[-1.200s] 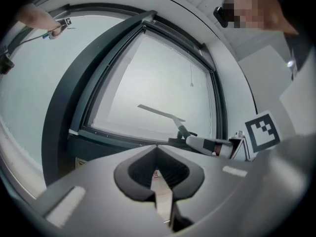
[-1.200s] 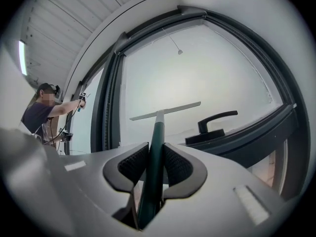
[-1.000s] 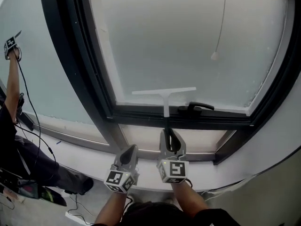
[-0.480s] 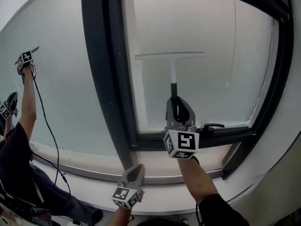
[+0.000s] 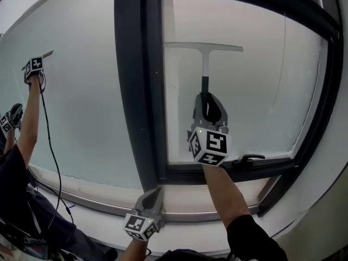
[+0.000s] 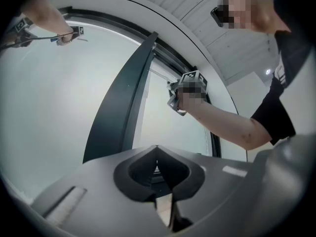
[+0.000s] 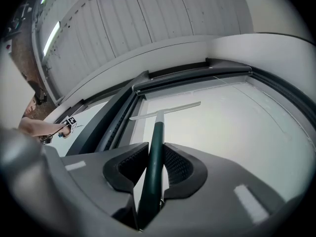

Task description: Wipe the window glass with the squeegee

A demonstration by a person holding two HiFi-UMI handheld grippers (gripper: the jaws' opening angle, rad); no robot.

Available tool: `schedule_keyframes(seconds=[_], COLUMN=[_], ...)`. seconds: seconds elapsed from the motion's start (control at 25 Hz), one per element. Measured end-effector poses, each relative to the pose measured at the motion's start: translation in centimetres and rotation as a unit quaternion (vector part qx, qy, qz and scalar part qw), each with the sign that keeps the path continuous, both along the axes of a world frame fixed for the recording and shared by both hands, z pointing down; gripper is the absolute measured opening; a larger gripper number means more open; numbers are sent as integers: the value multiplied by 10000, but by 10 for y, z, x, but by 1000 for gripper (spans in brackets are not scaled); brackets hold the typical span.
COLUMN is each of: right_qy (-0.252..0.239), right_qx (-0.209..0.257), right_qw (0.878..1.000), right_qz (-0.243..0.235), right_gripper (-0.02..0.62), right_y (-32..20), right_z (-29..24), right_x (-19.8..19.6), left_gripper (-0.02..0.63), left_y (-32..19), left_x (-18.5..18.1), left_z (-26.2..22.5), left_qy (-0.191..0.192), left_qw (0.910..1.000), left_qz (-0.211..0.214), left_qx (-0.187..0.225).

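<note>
Right hand-held gripper: raised against the window glass, jaws closed on the dark handle of the squeegee. In the right gripper view the handle runs up between the ribbed jaw pads.

Squeegee: upright, pale blade level across the top. The blade lies high on the right-hand pane, its left end close to the dark upright frame member.

Left hand-held gripper: low and near, in front of the pale window sill, well apart from the squeegee. The left gripper view shows its jaws brought together at the tips with nothing between them.

Markings: the print in view is the black-and-white square markers on the gripper cubes; the right cube also carries a small green light.

Surface and room: the glass is frosted and pale grey-white, set in a dark frame. A black window handle sits on the bottom rail to the right of the right forearm. A thin cord hangs down the right part of the pane. At far left a second person's arm reaches up to the neighbouring pane with a marked cube at the hand and a cable trailing down. The ceiling is of white ribbed panels.
</note>
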State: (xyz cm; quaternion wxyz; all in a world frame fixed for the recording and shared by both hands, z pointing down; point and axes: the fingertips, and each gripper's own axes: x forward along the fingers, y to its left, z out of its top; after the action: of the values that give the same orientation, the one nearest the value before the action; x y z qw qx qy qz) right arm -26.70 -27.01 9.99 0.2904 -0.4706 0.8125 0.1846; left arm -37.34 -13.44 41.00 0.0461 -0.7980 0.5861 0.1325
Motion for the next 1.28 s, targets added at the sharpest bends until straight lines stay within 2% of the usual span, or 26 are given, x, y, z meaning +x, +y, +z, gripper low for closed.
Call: schedule_keyframes(seconds=[0.16, 0.56, 1.28], right_qy=[-40, 32, 240], right_qx=[128, 40, -219], right_qw=[9999, 10000, 9994], right_qz=[37, 52, 106], right_gripper=[97, 97, 97], right_y=[-13, -37, -41], right_z=[-16, -23, 15], right_x=[-4, -6, -8], left_gripper=[-2, -2, -2], left_y=[-12, -33, -24], left_x=[-3, 14, 15], left_z=[-11, -22, -6], left_qy=[-46, -256, -126], left_qw=[9999, 9993, 9999], left_qz=[-8, 168, 84], left_qx=[141, 202, 43])
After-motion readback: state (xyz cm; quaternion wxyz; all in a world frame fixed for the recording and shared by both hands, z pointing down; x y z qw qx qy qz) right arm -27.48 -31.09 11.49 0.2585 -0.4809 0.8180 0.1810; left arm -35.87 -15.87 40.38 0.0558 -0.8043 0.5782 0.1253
